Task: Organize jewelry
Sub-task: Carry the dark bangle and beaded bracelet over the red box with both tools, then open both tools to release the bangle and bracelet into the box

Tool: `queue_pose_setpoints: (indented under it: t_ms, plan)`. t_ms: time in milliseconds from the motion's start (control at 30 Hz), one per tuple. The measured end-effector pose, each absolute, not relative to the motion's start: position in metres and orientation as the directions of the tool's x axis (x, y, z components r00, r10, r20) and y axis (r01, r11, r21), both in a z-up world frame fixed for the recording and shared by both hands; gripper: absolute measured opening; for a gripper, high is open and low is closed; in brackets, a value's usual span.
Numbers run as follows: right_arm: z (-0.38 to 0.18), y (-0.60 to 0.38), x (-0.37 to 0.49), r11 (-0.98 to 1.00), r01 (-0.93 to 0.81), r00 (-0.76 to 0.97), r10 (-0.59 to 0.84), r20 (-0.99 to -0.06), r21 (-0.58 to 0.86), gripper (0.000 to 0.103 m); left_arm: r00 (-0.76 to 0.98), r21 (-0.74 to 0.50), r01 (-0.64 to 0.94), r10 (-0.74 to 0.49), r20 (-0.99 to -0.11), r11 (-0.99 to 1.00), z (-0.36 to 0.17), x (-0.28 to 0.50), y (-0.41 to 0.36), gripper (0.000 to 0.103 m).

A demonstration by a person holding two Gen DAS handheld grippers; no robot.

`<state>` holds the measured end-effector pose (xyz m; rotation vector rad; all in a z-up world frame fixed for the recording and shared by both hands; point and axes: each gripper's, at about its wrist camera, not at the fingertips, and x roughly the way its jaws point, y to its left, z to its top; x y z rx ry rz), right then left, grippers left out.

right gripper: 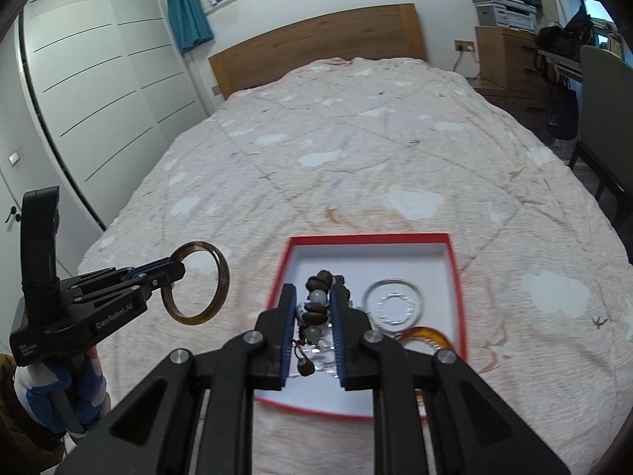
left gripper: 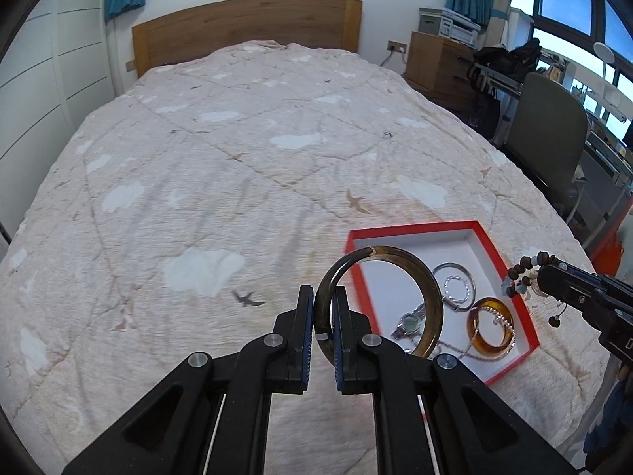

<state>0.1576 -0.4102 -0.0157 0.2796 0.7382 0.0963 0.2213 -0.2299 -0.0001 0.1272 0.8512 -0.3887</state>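
Above the red box (right gripper: 455,273), left hand-held gripper (left gripper: 323,308) clamps a bangle (left gripper: 431,297), seemingly amber

Soft, even daylight enters from the windows (left gripper: 569,4) at right; shadows on the bed (left gripper: 237,166) are faint. Fisheye bending darkens the corners. The box (right gripper: 455,277) looks slightly motion-blurred, perhaps.

A glossy, translucent brown bangle (left gripper: 379,301) and matt wooden beads (right gripper: 318,304) hang above a smooth red cardboard box (left gripper: 510,265) on crinkled cloth bedding (left gripper: 237,182).
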Motion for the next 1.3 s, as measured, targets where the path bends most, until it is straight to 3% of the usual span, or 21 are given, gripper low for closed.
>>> queue_pose_setpoints:
  t_ms: [633,1300]
  plan:
    - [-0.11,-0.468,0.218,0.948,0.111,0.675,0.148,-0.723,0.298,0.016,0.516,-0.076,0.438,-0.319,-0.795,0.896,-0.073,0.266,-0.301,0.009]
    - [-0.133,-0.47,0.221,0.962,0.143,0.643,0.089,-0.761,0.234,0.017,0.506,-0.054,0.422,-0.284,-0.814,0.905,-0.095,0.27,-0.311,0.011]
